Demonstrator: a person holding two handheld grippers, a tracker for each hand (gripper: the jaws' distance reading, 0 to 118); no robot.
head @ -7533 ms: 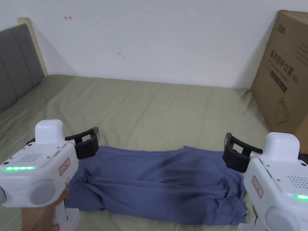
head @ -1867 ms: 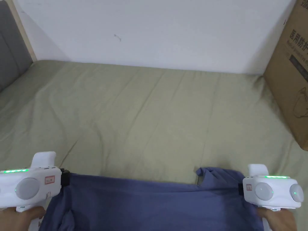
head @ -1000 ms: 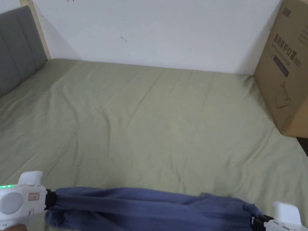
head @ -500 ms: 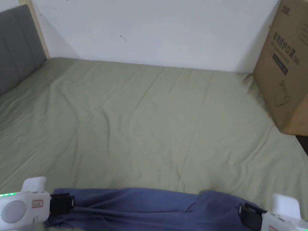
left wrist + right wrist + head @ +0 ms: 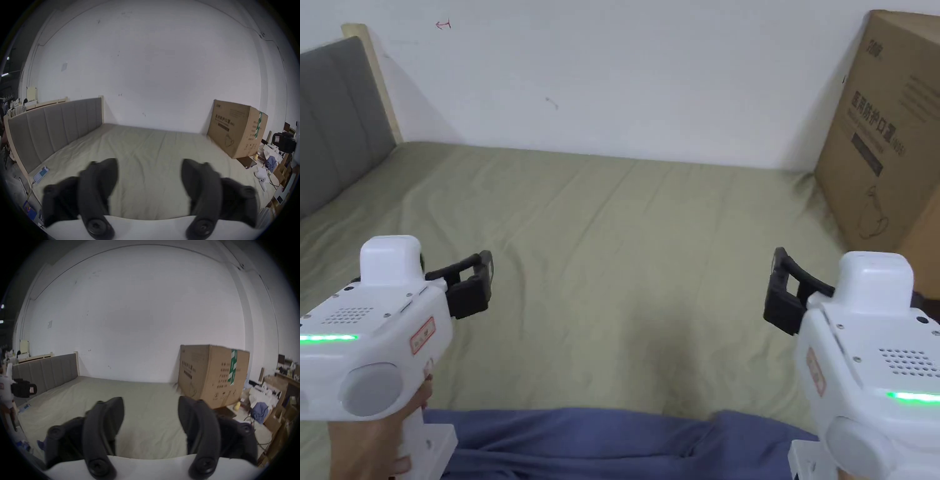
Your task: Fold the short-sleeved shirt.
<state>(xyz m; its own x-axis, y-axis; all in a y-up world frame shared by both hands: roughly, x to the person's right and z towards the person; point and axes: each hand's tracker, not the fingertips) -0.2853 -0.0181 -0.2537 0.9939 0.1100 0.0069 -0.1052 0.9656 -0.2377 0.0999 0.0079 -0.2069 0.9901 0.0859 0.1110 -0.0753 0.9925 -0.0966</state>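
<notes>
The blue short-sleeved shirt lies bunched in a long strip on the green bed sheet, along the near edge in the head view. My left gripper is held up above the sheet, past the shirt's left end, open and empty. My right gripper hovers likewise past the right end, also open. In the left gripper view the jaws of the left gripper stand wide apart over bare sheet. In the right gripper view the right gripper holds nothing. A scrap of blue cloth peeks out at its lower left.
A large cardboard box stands on the bed's far right corner against the white wall. A grey padded headboard closes off the left side. Loose clutter and boxes lie on the floor beyond the bed's right edge.
Both grippers were low at the shirt's two ends, holding it stretched. Now they have let go, opened and risen above the bed, and the shirt rests along the near edge.
</notes>
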